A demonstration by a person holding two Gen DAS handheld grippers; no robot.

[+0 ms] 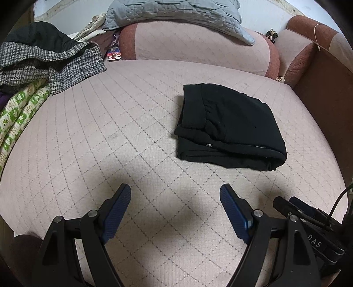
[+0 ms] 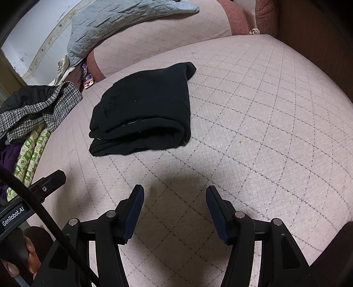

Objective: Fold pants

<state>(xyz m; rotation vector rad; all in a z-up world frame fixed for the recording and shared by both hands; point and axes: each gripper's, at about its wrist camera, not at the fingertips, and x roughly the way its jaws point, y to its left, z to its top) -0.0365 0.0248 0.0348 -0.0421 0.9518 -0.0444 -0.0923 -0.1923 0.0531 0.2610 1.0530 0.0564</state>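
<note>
The black pants (image 1: 229,125) lie folded into a compact thick rectangle on the pink quilted sofa seat (image 1: 110,141). They also show in the right wrist view (image 2: 143,108), left of centre. My left gripper (image 1: 175,192) is open and empty, held above the seat, near of the pants and apart from them. My right gripper (image 2: 175,192) is open and empty too, near of the pants and to their right. The right gripper's body shows at the lower right of the left wrist view (image 1: 308,218); the left gripper's body shows at the lower left of the right wrist view (image 2: 33,192).
A pile of clothes lies at the left: a houndstooth garment (image 1: 55,66) and a green-patterned cloth (image 1: 19,114). A grey quilted blanket (image 1: 176,15) drapes over the sofa back (image 1: 198,48). A brown armrest (image 1: 326,92) stands at the right.
</note>
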